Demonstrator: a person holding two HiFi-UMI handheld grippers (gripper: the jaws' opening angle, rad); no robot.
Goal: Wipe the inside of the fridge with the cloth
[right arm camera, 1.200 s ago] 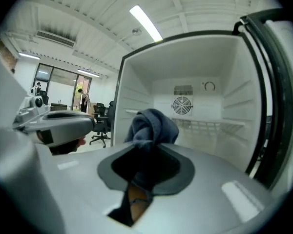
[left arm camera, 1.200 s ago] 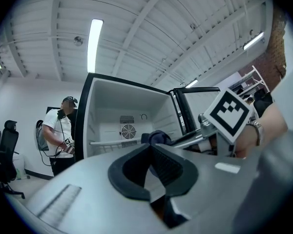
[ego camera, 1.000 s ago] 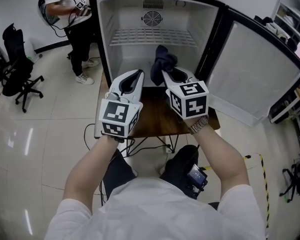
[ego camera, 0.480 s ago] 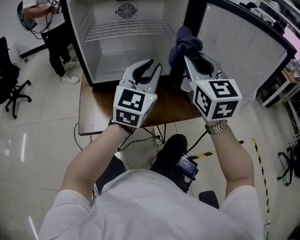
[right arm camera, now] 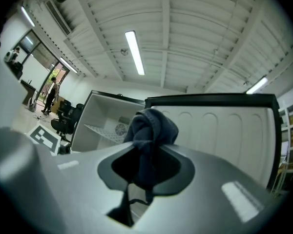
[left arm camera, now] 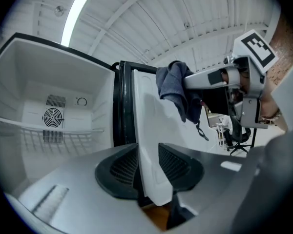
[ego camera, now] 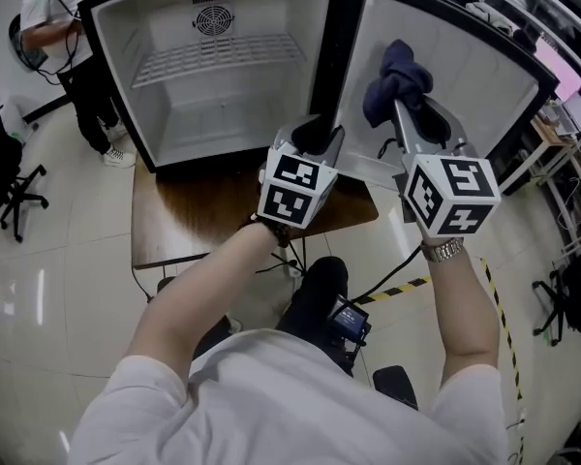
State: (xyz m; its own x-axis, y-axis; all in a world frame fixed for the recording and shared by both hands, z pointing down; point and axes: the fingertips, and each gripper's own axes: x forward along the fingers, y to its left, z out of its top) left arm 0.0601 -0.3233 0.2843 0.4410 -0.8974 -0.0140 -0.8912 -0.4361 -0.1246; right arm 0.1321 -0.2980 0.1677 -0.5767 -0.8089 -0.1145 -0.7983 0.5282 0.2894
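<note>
Because it is soft, light and limp, the cloth (ego camera: 395, 74) bunches where it is pinched. The right hand-held gripper (right arm camera: 146, 165) grips its middle firmly, raised before the open fridge door (ego camera: 470, 76). The left hand-held gripper (left arm camera: 147, 167) has just been opening its jaws, which straddle that door's edge unclamped.

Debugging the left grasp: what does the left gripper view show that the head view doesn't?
Left gripper view only: the edge of the door stands between the jaws of the left tool, which have just been opening; also a ceiling light.
Head view only: the table under the fridge, a person standing left of it, an office chair.
Both: the open fridge with its fan and wire shelf, and the right tool shut on the cloth by the door.
</note>
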